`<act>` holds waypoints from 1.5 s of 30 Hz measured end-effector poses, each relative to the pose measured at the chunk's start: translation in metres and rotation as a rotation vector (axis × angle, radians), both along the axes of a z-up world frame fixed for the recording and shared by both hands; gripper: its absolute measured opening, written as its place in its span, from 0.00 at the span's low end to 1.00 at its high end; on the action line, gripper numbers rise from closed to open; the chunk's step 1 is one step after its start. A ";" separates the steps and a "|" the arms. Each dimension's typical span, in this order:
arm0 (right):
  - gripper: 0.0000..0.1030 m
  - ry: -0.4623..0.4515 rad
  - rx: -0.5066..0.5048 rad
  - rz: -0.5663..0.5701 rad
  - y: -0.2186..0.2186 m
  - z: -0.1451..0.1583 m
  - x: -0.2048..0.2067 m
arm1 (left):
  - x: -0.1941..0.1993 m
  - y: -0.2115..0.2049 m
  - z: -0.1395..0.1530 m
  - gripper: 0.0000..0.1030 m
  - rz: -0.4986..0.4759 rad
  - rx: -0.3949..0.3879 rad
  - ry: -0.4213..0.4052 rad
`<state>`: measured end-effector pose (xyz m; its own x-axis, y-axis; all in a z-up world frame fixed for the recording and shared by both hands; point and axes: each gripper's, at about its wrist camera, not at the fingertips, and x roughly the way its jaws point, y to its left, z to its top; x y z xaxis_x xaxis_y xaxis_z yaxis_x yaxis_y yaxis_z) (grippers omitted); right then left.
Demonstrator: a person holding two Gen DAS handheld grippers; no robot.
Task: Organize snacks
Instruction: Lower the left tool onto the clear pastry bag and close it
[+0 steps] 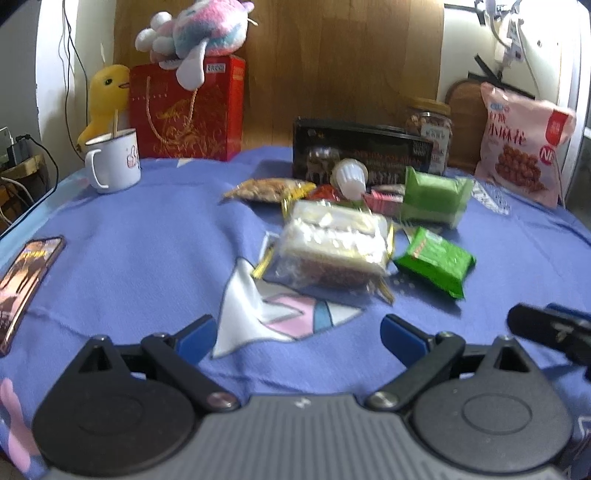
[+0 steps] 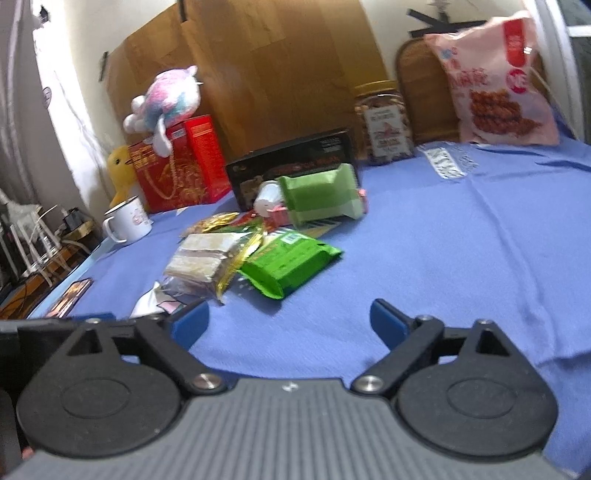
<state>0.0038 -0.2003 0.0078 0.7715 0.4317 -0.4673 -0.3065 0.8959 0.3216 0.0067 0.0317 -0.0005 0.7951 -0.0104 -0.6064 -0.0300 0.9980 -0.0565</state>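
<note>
Both grippers hang low over a surface covered with a blue cloth. Nothing is held.

Left gripper: fingers apart, only bare cloth and a white-and-pink printed patch between them. Right gripper: fingers wide apart, nothing between them but cloth. In the left view the right gripper's dark side shows at the lower right edge.

Landmark: the black box standing toward the back of the cloth. The snacks lie in a loose heap in front of it.
- Small white cup, tipped on its side, lying right against the box front.
- Pale green packet, just in front of the box, beside the cup.
- Clear packet of nuts, in front of the box to its left side.
- Small red and pink wrappers, between cup and pale green packet; blurred, can't tell how many.
- Clear-wrapped cake with gold edges, further in front of the box, nearest the left gripper.
- Bright green packet, touching the cake's right side.

Beside the box: a jar of snacks behind its right end, a large pink bag leaning upright further right. Left of the box, a red gift box with a plush toy on top; a yellow duck and white mug further left. A phone lies at the cloth's left edge, well apart from the box.
</note>
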 end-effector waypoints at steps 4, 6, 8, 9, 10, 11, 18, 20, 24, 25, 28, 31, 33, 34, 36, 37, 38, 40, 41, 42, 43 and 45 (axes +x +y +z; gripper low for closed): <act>0.67 0.000 -0.022 0.080 0.010 0.000 0.011 | 0.008 0.017 0.011 0.96 -0.018 -0.026 -0.029; 0.63 0.007 -0.027 0.125 0.017 0.000 0.017 | 0.014 0.027 0.016 0.95 -0.029 -0.054 -0.035; 0.58 0.012 -0.025 0.166 0.024 0.000 0.023 | 0.022 0.035 0.019 0.93 -0.055 -0.087 -0.036; 0.56 0.015 -0.027 0.193 0.029 0.000 0.026 | 0.027 0.039 0.020 0.91 -0.067 -0.101 -0.033; 0.54 0.016 -0.030 0.216 0.034 0.000 0.028 | 0.031 0.041 0.021 0.91 -0.078 -0.112 -0.030; 0.53 0.017 -0.035 0.240 0.039 0.000 0.031 | 0.036 0.043 0.021 0.89 -0.088 -0.125 -0.026; 0.53 0.062 -0.061 0.342 0.063 -0.004 0.056 | 0.070 0.051 0.015 0.77 -0.127 -0.194 0.033; 0.53 0.079 -0.061 0.354 0.066 -0.006 0.063 | 0.078 0.051 0.013 0.76 -0.148 -0.207 0.046; 0.53 0.080 -0.089 0.356 0.071 -0.008 0.077 | 0.091 0.048 0.009 0.71 -0.175 -0.218 0.070; 0.53 0.080 -0.088 0.355 0.070 -0.008 0.080 | 0.094 0.048 0.007 0.70 -0.182 -0.224 0.079; 0.53 0.068 -0.098 0.329 0.069 -0.006 0.090 | 0.099 0.048 0.002 0.64 -0.206 -0.262 0.104; 0.55 0.093 -0.067 0.333 0.064 -0.008 0.097 | 0.097 0.048 0.001 0.62 -0.212 -0.277 0.100; 0.57 0.085 -0.078 0.350 0.068 -0.009 0.096 | 0.094 0.050 -0.001 0.58 -0.224 -0.303 0.106; 0.58 0.074 -0.090 0.365 0.071 -0.008 0.094 | 0.093 0.050 -0.002 0.58 -0.231 -0.313 0.110; 0.60 0.055 -0.115 0.396 0.077 -0.009 0.089 | 0.088 0.049 -0.004 0.58 -0.241 -0.328 0.115; 0.60 0.043 -0.129 0.398 0.080 -0.009 0.088 | 0.086 0.049 -0.004 0.57 -0.243 -0.329 0.114; 0.58 0.028 -0.146 0.403 0.082 -0.010 0.086 | 0.083 0.049 -0.004 0.56 -0.243 -0.330 0.112; 0.48 0.011 -0.162 0.401 0.083 -0.011 0.084 | 0.081 0.050 -0.004 0.52 -0.242 -0.346 0.111; 0.46 0.007 -0.164 0.402 0.082 -0.011 0.085 | 0.080 0.051 -0.004 0.48 -0.241 -0.351 0.110; 0.44 0.005 -0.158 0.407 0.082 -0.011 0.084 | 0.078 0.051 -0.002 0.47 -0.240 -0.353 0.108; 0.43 0.000 -0.154 0.408 0.081 -0.010 0.083 | 0.078 0.050 -0.001 0.47 -0.240 -0.353 0.106; 0.41 -0.018 -0.148 0.410 0.079 -0.008 0.081 | 0.075 0.049 0.003 0.47 -0.242 -0.350 0.095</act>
<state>0.0849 -0.1211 -0.0004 0.5589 0.6332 -0.5354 -0.6505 0.7352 0.1905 0.0821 0.0809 0.0022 0.6851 -0.4077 -0.6037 0.1811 0.8981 -0.4009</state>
